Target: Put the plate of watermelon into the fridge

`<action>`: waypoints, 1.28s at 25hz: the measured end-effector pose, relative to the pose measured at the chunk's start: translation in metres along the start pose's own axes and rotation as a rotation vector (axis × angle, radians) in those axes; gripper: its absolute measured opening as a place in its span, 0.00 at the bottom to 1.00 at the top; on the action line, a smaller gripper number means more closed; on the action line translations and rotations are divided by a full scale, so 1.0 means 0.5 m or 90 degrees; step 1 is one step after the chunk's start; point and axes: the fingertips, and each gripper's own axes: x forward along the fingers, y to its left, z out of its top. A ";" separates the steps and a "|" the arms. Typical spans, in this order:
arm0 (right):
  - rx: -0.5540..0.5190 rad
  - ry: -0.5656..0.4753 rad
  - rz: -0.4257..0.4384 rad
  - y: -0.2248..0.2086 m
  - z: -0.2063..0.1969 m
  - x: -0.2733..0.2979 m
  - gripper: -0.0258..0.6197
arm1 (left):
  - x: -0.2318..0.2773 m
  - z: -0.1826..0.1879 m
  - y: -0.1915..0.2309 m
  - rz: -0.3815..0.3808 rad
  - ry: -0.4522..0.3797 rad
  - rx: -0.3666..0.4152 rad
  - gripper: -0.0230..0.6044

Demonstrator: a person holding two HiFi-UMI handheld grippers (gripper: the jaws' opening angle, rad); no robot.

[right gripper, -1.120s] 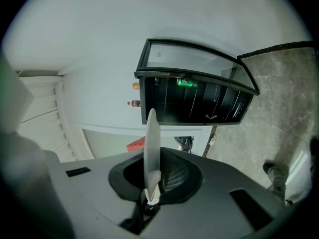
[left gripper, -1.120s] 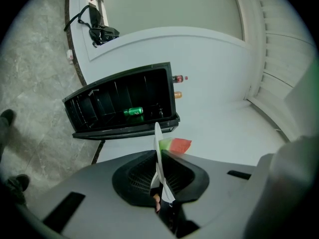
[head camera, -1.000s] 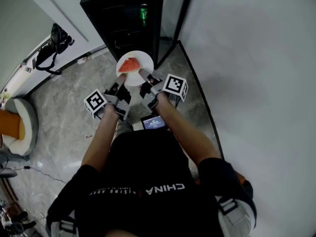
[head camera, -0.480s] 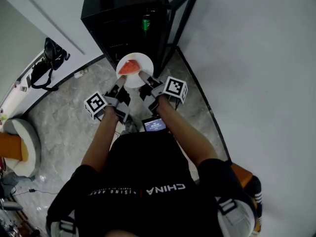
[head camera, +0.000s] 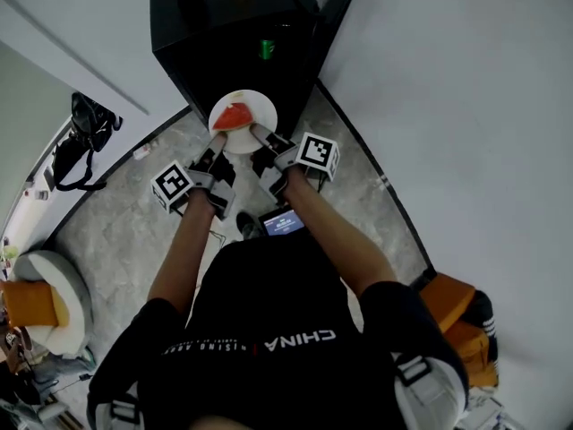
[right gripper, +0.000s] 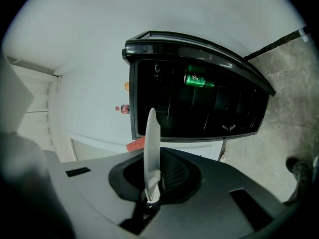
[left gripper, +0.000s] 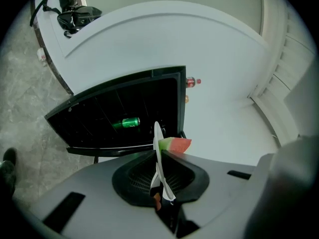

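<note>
A round white plate (head camera: 260,113) bearing a red watermelon wedge (head camera: 234,117) hung before the open black fridge (head camera: 215,43) at 12 o'clock — left gripper (head camera: 217,143) clamped on its rim at 7, right gripper (head camera: 257,135) at 5. Stiff, breakable, its slice loose, it likely wanted level carrying; shelf room looked ample beside the green can (head camera: 266,50).

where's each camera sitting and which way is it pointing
Head view: on the person's head, looking steeply down at the plate before the open fridge; shows arms, torso, left gripper and right gripper.
Left gripper view: rides that gripper, looks along its jaws, shut on the plate's rim, into the fridge.
Right gripper view: same from the plate's other side.
Both gripper views share the green can and watermelon.
</note>
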 end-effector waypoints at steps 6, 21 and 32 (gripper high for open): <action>-0.006 -0.009 -0.002 -0.009 0.007 -0.002 0.08 | 0.012 -0.006 0.007 -0.012 0.011 -0.006 0.09; -0.054 0.049 -0.017 0.182 -0.024 -0.030 0.08 | -0.051 -0.001 -0.167 -0.040 -0.054 -0.019 0.10; -0.031 0.086 0.018 0.111 -0.019 -0.007 0.08 | -0.044 -0.009 -0.105 -0.050 -0.095 -0.007 0.10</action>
